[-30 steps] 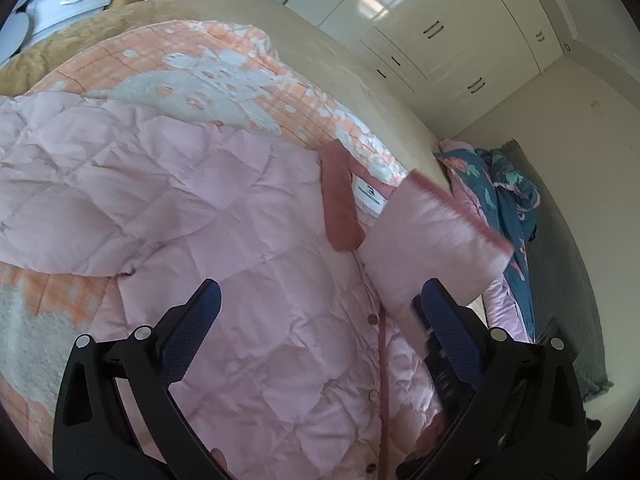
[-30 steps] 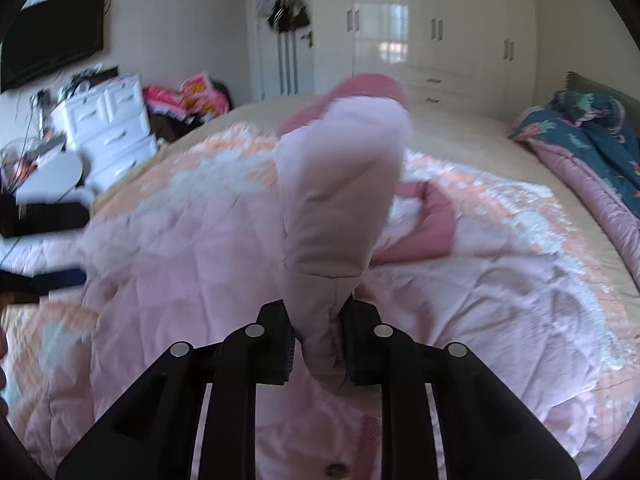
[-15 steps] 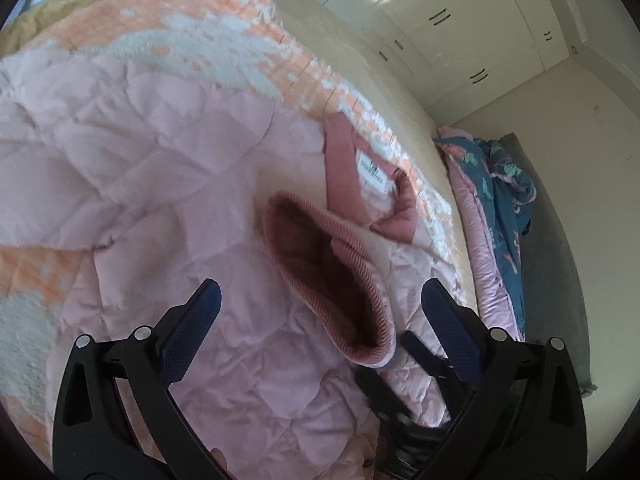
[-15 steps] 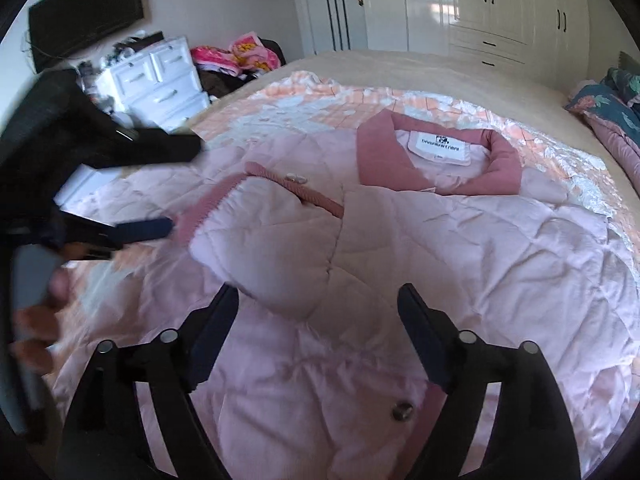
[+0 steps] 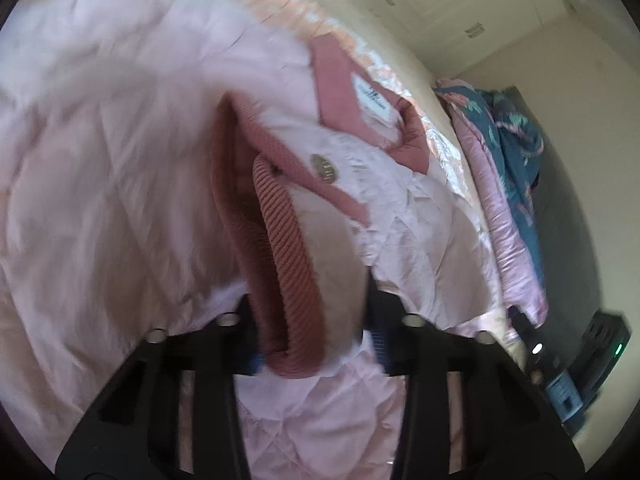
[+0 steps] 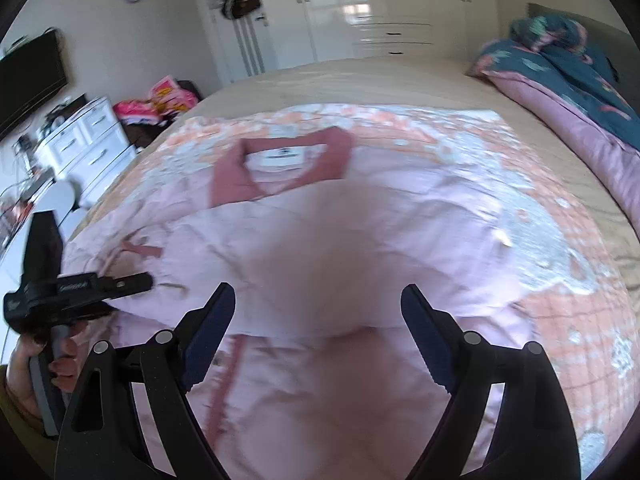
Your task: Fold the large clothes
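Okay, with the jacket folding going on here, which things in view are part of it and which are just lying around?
Part of the job:
pink quilted jacket
ribbed sleeve cuff, clamped in the left gripper
right gripper, open above the jacket

Just lying about:
teal floral duvet
white drawers
wardrobe

The jacket (image 6: 360,240) lies on the bed (image 6: 340,76), a bedding pile (image 6: 560,64) to its right.
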### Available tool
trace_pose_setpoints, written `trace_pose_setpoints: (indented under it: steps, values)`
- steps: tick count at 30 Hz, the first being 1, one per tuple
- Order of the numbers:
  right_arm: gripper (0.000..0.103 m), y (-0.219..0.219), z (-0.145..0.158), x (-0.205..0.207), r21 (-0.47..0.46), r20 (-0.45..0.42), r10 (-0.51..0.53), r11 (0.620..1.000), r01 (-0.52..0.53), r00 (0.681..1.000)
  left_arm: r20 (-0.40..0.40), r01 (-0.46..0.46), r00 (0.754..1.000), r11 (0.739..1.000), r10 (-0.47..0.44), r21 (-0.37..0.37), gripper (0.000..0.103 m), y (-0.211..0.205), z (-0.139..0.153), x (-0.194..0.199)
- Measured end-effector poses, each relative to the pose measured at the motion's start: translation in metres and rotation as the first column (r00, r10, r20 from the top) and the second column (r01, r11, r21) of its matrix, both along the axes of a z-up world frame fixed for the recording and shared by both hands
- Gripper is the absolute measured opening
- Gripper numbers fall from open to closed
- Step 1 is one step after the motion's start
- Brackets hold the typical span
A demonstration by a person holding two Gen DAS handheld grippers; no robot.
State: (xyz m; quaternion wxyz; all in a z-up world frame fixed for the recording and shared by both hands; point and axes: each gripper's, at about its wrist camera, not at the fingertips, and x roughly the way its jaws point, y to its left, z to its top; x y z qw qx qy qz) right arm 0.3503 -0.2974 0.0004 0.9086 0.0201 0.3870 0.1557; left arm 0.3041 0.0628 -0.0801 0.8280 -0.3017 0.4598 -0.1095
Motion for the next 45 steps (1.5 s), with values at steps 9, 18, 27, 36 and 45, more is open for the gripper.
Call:
trace_pose_setpoints:
  steps: [9, 18, 27, 36, 45]
  values:
    - [0.084, -0.055, -0.003, 0.031, 0.037, -0.019, -0.093, 0.995, 0.094, 0.995, 0.207, -0.043, 0.978, 0.988, 0.011, 0.151, 0.014, 0.013, 0.053, -0.007]
    - [0.084, -0.035, -0.032, 0.061, -0.06, -0.085, -0.026, 0.998, 0.021, 0.996, 0.071, -0.049, 0.997, 0.978, 0.035, 0.201, 0.015, 0.02, 0.012, 0.009]
    - [0.086, -0.052, -0.073, 0.077, -0.121, -0.187, -0.103, 0.989, 0.081, 0.977, 0.039, -0.013, 0.999, 0.97, 0.003, 0.244, 0.021, 0.018, 0.001, 0.008]
    - [0.095, -0.051, -0.066, 0.066, -0.059, -0.169, -0.108, 0.993, 0.099, 0.98, 0.024, -0.015, 1.0, 0.971, 0.01, 0.241, 0.029, 0.017, 0.003, 0.003]
    - [0.097, -0.034, -0.036, 0.049, 0.064, -0.141, -0.058, 0.996, 0.067, 0.988, 0.026, -0.043, 0.999, 0.961, 0.037, 0.273, 0.054, 0.024, 0.016, -0.008]
